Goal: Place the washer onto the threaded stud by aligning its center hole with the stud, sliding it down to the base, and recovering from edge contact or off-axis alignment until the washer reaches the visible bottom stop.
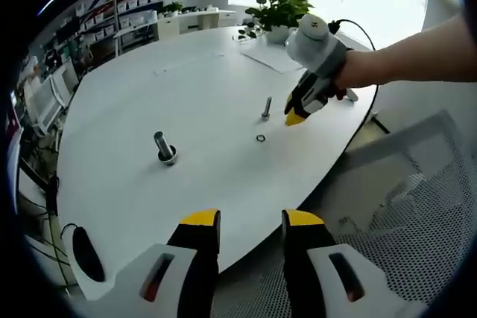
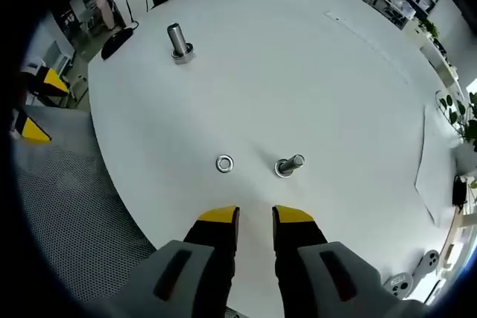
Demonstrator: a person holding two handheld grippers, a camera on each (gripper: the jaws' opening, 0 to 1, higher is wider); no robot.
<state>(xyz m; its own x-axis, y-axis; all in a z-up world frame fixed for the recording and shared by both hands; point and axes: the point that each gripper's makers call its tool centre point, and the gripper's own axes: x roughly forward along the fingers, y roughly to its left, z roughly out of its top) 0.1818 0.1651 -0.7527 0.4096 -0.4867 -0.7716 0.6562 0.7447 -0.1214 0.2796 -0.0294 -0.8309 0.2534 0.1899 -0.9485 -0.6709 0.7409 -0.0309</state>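
A small flat silver metal washer point(image 2: 224, 163) lies loose on the white round table point(image 2: 313, 65), just beside the short upright threaded steel stud point(image 2: 289, 164) and apart from it, not yet threaded on. It looks light, rigid and slick, and so thin that it will likely skate on the smooth top; the surest hold is probably across its outer rim, leaving the centre hole free for the stud. The right gripper point(image 2: 255, 215), yellow-tipped, hangs just short of both with its jaws slightly apart and empty. In the left gripper view the left gripper point(image 1: 251, 219) waits off the table's near edge, jaws parted and holding nothing. A larger grey bolt standing in its washer point(image 2: 177, 39) sits well apart, leaving open tabletop around the stud, though the table edge runs near on the approach side.
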